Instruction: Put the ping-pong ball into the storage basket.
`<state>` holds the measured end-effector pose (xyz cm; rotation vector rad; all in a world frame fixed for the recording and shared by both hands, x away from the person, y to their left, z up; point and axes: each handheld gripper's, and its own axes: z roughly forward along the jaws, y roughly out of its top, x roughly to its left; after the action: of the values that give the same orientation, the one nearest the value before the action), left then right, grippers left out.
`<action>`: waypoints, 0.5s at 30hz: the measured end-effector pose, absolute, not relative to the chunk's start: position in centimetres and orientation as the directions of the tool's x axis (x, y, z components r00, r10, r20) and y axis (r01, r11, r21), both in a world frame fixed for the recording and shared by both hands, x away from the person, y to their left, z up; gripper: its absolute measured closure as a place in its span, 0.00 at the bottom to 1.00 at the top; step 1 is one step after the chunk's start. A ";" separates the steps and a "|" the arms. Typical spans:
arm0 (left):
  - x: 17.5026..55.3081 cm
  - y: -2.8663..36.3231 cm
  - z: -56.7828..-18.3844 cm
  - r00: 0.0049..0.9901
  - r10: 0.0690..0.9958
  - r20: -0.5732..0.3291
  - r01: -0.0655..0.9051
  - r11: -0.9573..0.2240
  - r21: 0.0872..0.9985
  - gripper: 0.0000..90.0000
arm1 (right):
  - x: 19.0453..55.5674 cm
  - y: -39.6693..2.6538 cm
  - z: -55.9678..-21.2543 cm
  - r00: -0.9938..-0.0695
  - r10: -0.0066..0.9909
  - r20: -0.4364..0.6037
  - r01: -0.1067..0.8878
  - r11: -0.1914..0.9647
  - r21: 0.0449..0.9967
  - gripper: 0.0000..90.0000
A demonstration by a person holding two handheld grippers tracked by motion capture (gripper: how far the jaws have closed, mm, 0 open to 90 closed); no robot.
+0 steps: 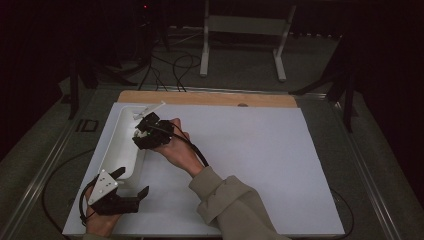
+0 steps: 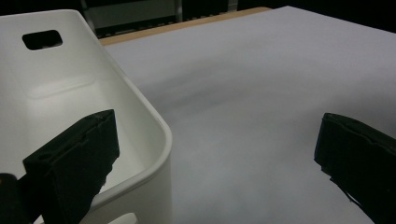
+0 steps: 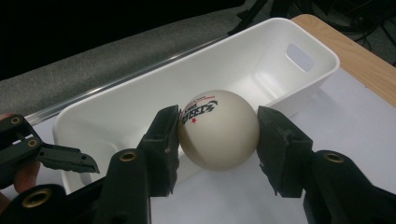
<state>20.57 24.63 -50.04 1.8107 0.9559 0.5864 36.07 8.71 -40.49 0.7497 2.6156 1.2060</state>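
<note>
A white table-tennis ball [image 3: 218, 129] with black and red print sits clamped between the pads of my right gripper [image 3: 218, 136]. It hangs above the long side wall of a white plastic bin [image 3: 261, 56]. In the high view the right gripper [image 1: 141, 131] is over the bin [image 1: 116, 145], near its far end. My left gripper [image 1: 132, 181] stands open at the bin's near end. In the left gripper view its jaws [image 2: 217, 154] straddle the bin's near corner [image 2: 159, 126], one over the inside and one over the table, with nothing gripped.
The bin lies lengthwise along the left side of a white table sheet [image 1: 240, 165], with a wooden strip [image 1: 210, 98] at the far edge. The left gripper's jaw [image 3: 51, 156] reaches the bin's near end. A cable [image 1: 197, 152] trails over the right forearm.
</note>
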 end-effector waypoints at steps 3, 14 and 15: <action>20.6 24.6 -50.0 0.576 0.817 -0.023 0.350 -0.222 0.910 0.01 | 36.2 8.9 -40.5 -0.863 0.501 0.065 0.373 0.545 0.750 0.57; 20.6 24.6 -50.0 0.576 0.817 -0.023 0.351 -0.222 0.910 0.01 | 36.3 9.7 -40.5 -0.867 0.494 0.070 0.371 0.543 0.753 0.57; 20.6 24.6 -50.0 0.576 0.817 -0.023 0.351 -0.222 0.910 0.01 | 36.4 9.8 -40.5 -0.868 0.492 0.069 0.368 0.544 0.754 0.57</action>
<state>20.57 24.63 -50.04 1.8104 0.9561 0.5855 36.35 9.76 -40.52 0.7367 2.6261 1.2275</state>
